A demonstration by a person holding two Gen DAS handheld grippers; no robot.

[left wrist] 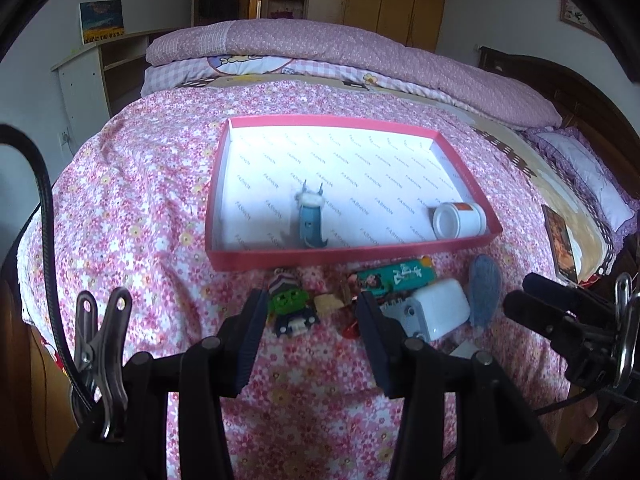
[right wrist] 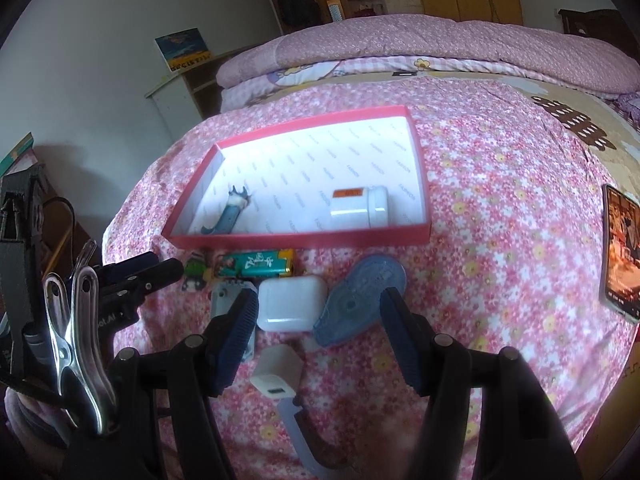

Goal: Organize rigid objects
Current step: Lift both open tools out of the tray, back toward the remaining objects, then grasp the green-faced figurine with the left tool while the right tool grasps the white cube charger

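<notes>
Both claws hang released and empty over the near edge of the bed (left wrist: 152,184). The left claw (left wrist: 310,312) brackets a small green figure (left wrist: 290,302), likely the next pick. The right claw (right wrist: 318,312) hovers above a white charger (right wrist: 278,372), with a white case (right wrist: 290,302) and a blue tape dispenser (right wrist: 360,300) just beyond. A green lighter (right wrist: 256,262) lies beside the red tray (left wrist: 276,262), where a white bottle (right wrist: 360,206) and a blue toy (left wrist: 310,224) already rest, gathered there as sorted pieces.
</notes>
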